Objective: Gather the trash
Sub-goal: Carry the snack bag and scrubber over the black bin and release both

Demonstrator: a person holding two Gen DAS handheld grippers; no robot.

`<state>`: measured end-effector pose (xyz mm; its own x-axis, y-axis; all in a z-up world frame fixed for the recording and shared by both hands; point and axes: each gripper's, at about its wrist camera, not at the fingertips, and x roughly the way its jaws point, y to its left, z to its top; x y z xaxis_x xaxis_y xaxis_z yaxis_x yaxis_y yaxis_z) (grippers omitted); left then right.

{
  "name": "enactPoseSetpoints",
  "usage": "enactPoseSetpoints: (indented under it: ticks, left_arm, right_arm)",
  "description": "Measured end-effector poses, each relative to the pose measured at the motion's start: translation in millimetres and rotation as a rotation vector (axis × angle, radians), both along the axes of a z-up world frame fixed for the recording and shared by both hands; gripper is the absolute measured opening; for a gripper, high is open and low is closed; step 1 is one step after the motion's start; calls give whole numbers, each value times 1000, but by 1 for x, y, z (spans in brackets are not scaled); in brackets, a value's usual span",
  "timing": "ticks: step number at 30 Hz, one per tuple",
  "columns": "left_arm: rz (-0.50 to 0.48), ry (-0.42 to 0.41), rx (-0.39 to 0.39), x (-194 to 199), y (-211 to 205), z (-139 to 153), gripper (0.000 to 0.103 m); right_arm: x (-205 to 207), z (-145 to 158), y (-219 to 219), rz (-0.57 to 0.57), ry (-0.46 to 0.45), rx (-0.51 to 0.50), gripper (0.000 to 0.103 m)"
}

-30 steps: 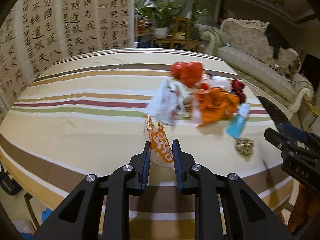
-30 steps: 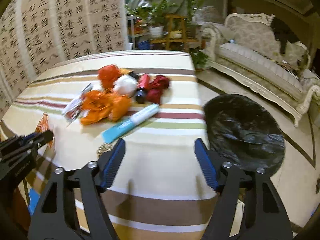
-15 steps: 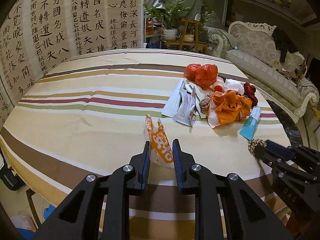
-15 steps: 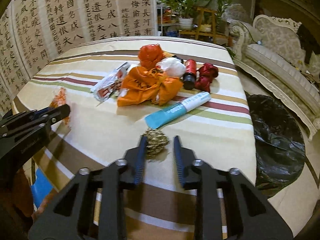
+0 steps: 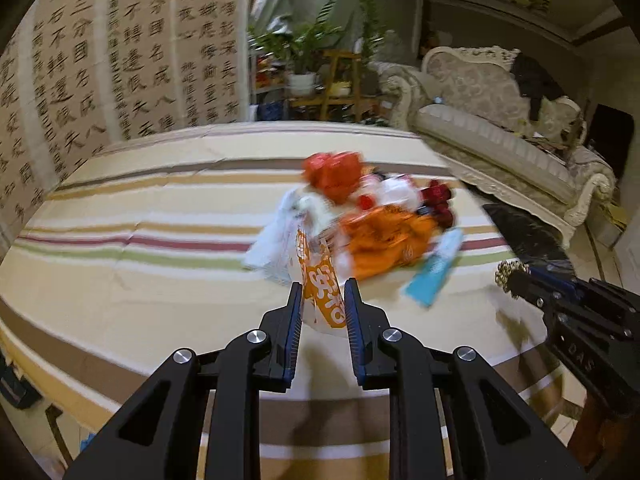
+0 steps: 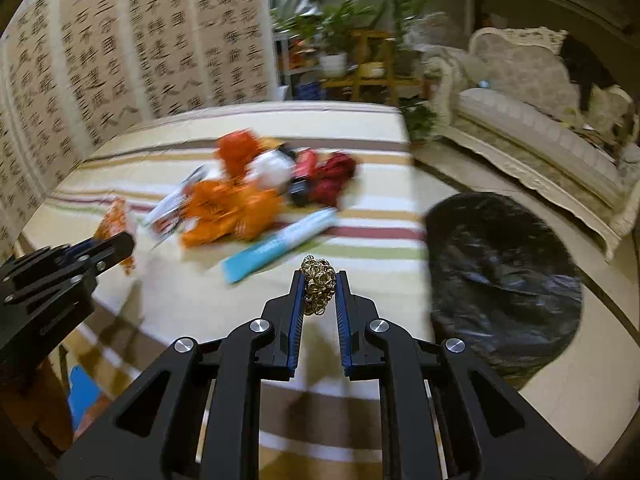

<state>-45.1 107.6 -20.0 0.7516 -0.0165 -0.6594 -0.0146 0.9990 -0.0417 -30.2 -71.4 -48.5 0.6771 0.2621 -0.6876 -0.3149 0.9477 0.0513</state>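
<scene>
Trash is what I carry in both tools right now: my right gripper [image 6: 319, 290] is clamped on a golden scrubber ball [image 6: 318, 284], its jaws nearly together with the ball bulging out past the tips, and my left gripper [image 5: 322, 300] is pinched shut on an orange snack wrapper [image 5: 320, 292] that stands up between the jaws. To do this step well, I judge I should swing the right one sideways over the black bin bag [image 6: 504, 276] that sits on the floor just off the table's edge, get well above its mouth before letting go, and hold the squeeze steady on the way, since the springy ball could pop free. The wrapper is thin and floppy, so I keep it pinched low. Beyond my tools, the rest of the pile [image 6: 256, 196] and a blue tube [image 6: 280, 244] lie on the striped tablecloth [image 5: 140, 280], with a sofa [image 5: 500, 132] farther off.
</scene>
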Motion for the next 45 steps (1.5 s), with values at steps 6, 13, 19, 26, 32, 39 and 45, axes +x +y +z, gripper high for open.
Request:
enactPoseSetpoints:
  ticks: [6, 13, 19, 26, 32, 39, 45]
  left_arm:
    - [-125, -48, 15, 19, -53, 14, 22]
    - [-252, -60, 16, 50, -119, 15, 22]
    - [-320, -25, 43, 76, -161, 3, 22]
    - [-337, 6, 68, 95, -188, -8, 23]
    - [-332, 35, 93, 110, -200, -17, 24]
    - [-332, 50, 95, 115, -206, -19, 45]
    - [-312, 35, 86, 112, -202, -17, 58]
  right_arm:
    - [18, 5, -54, -138, -33, -3, 15]
    - [41, -4, -110, -259, -24, -6, 15]
    - [55, -13, -143, -315, -16, -4, 15]
    - [69, -25, -168, -358, 3, 18, 16]
    - [80, -32, -178, -373, 18, 17, 17]
    - [82, -35, -186, -406, 22, 28, 27]
    - [80, -31, -191, -428, 17, 34, 35]
